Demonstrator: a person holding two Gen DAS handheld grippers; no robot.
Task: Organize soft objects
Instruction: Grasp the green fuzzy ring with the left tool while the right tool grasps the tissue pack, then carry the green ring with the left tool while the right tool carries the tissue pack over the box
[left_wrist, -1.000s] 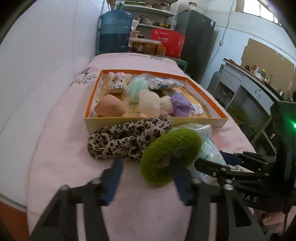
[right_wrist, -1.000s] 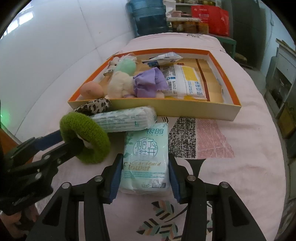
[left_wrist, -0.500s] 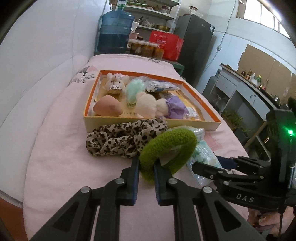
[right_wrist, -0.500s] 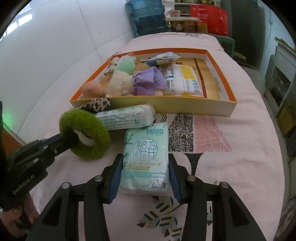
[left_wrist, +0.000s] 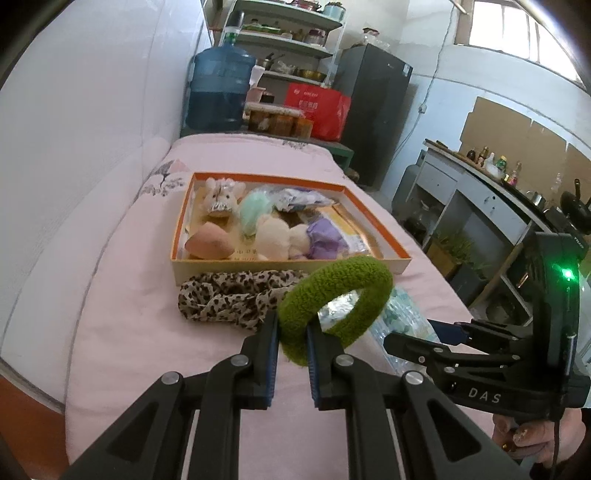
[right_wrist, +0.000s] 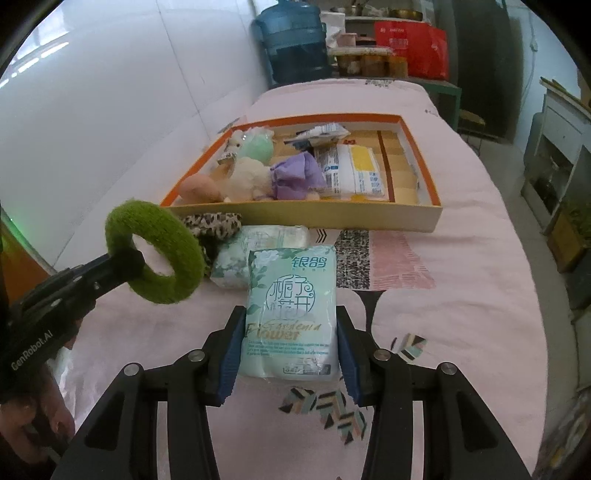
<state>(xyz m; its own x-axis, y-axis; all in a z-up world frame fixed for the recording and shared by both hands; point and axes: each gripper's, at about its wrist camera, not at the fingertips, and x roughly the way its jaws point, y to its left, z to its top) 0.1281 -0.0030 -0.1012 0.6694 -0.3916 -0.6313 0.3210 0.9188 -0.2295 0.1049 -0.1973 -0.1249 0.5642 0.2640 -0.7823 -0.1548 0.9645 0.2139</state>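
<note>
- Left hand-held gripper (left_wrist: 291, 345): jaws just closed, clamped on green hair tie (left_wrist: 334, 301), lifted off pink bed (left_wrist: 122, 314).
- Right hand-held gripper (right_wrist: 291, 354): clamped on tissue pack (right_wrist: 291, 314), near orange tray (right_wrist: 413, 221).

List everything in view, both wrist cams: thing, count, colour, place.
green scrunchie: 1, green, pinched in the left gripper, lifted off the bedspread
tissue pack: 1, pale green, between the right gripper's pads
second tissue pack: 1, pale green, lying behind the first
leopard scarf: 1, brown-spotted, against the box's near wall
box: 1, orange-rimmed, on the pink bedspread
soft toys in box: plush bunny, mint puff, peach sponge, cream plush, purple cloth
sachets: several, white and yellow, box's right half
water jug: 1, blue, beyond the bed
left gripper: shut on the scrunchie
right gripper: shut on the tissue pack
</note>
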